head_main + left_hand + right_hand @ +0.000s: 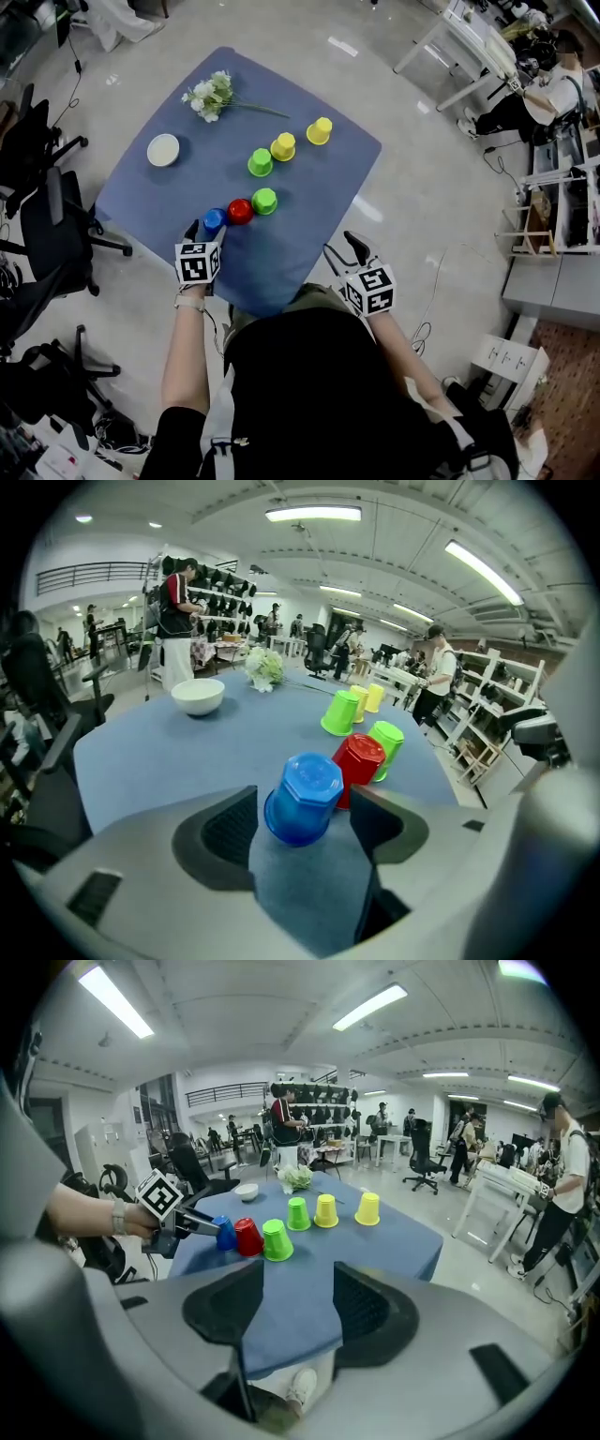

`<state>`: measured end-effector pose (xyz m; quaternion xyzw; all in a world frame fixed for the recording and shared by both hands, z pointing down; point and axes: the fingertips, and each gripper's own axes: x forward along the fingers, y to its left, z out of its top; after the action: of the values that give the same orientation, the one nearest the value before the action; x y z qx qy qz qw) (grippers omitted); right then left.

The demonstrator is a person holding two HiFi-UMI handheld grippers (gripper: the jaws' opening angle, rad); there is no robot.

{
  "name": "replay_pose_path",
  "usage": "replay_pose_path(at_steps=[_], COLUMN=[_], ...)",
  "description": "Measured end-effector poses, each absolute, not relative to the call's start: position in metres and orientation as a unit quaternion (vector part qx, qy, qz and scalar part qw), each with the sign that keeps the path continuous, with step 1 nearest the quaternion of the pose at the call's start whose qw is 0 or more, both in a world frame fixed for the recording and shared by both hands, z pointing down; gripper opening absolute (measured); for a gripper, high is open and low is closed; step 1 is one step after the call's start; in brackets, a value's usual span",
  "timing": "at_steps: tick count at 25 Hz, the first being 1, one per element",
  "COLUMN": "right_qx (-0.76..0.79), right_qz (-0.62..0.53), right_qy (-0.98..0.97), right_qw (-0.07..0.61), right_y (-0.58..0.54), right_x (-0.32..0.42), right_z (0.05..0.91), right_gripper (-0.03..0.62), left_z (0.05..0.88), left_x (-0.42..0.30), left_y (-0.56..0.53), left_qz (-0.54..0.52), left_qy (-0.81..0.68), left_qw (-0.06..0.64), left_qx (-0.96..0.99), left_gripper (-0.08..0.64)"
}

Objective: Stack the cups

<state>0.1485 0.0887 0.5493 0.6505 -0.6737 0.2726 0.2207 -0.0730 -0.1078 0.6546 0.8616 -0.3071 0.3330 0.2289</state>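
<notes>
Downward, left gripper (302, 819) astride blue cup (306, 794).

In the left gripper view I saw only part of the red cup (366, 759) behind the blue cup (305, 797), and a green cup (340, 712) partly covered one yellow cup (363, 701).

Blue cup (214, 219), red cup (240, 210), blue tablecloth (309, 187), white bowl (163, 149), white flowers (211, 94)

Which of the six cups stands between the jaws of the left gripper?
The blue cup, the only blue one, ending the near row beside the red cup.
</notes>
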Motion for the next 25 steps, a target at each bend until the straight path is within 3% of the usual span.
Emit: replay_pose_path(at_steps=[13,25], right_qx=[0.595,0.559], right_qz=[0.223,0.224], right_qy=[-0.744,-0.761], right_qw=[0.206,0.243], right_y=[-0.021,-0.134], right_x=[0.170,0.204], right_z=[0.540,0.604], right_gripper=[0.242,0.256], left_z=[0.614,0.598], left_x=[-0.118,-0.128], left_y=[-0.052,-0.012], left_qz=[0.320,0.304], left_qy=[-0.374,-0.452], left_qw=[0.245,0.272], left_qx=[0.835,0.793], left_gripper=[0.299,0.261])
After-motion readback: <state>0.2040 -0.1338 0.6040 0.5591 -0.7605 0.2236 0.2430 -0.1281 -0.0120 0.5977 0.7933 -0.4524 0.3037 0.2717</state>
